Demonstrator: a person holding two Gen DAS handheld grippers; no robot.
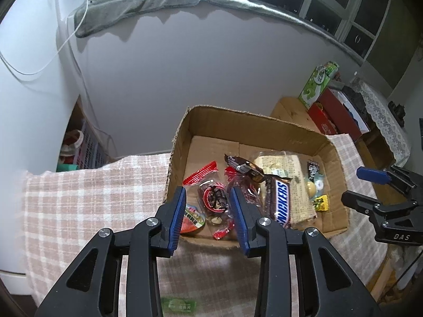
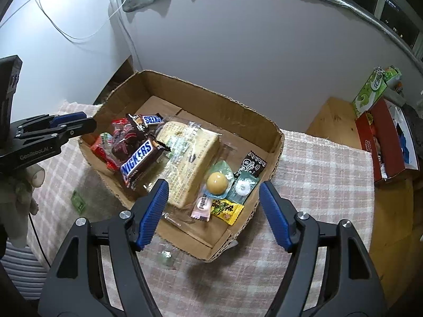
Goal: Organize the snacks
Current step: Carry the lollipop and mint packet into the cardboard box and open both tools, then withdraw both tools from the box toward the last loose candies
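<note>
Snickers bar (image 2: 139,159) lengthwise along cardboard box (image 2: 211,100), both hand-held grippers (image 1: 208,212) (image 2: 214,212) released.

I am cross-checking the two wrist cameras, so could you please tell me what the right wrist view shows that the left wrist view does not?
Only the right wrist view shows the pink sachet, the black patterned packet and a gloved hand under the left claw.

Only the left wrist view shows the round green-rimmed snack cup and a lace-covered table.

Both show the cardboard box, the large Snickers bar, the yellow ball candy and the checked cloth.
</note>
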